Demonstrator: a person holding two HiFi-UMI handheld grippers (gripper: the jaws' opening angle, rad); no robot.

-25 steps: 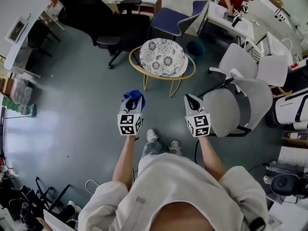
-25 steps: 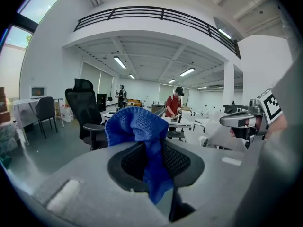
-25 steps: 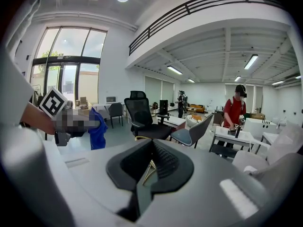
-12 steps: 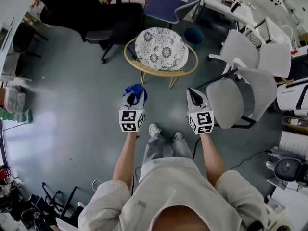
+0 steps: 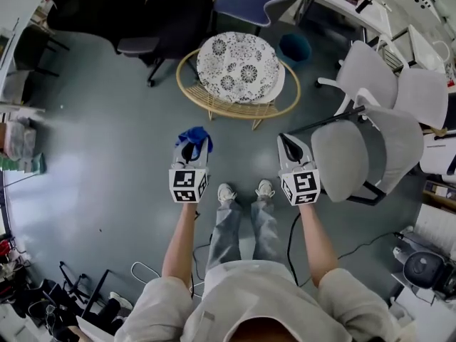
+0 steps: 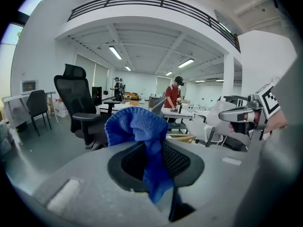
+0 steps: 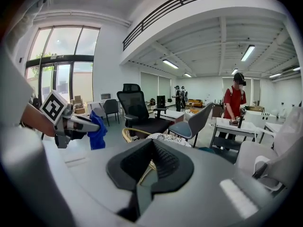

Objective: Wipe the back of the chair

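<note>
In the head view, the person stood on a grey floor (image 5: 107,155) with both arms held forward. The left gripper (image 5: 191,150) was clenched on a blue cloth (image 5: 194,135), which bunched out past its tips. The right gripper (image 5: 287,144) was level with it and well apart from it, tips together and holding nothing. The grey chair (image 5: 342,162) stood just to the right of the right gripper, its back (image 5: 399,144) on the far side of the seat; neither gripper touched it. A rattan chair (image 5: 239,66) with a patterned cushion stood ahead, between the two grippers, with a black chair (image 5: 164,20) behind it. In the left gripper view, the jaws pinched the cloth (image 6: 142,131), which rose in a bundle above them and hung down between the pads. The right gripper (image 6: 244,115) showed at the right edge, and a person in red (image 6: 173,96) stood at a far desk. In the right gripper view, the jaws met at the tips with nothing gripped, and part of the rattan chair (image 7: 135,135) showed beyond them. The left gripper (image 7: 75,123) and its cloth (image 7: 97,129) showed at the left, and a pale edge of the grey chair (image 7: 279,162) at the right.
</note>
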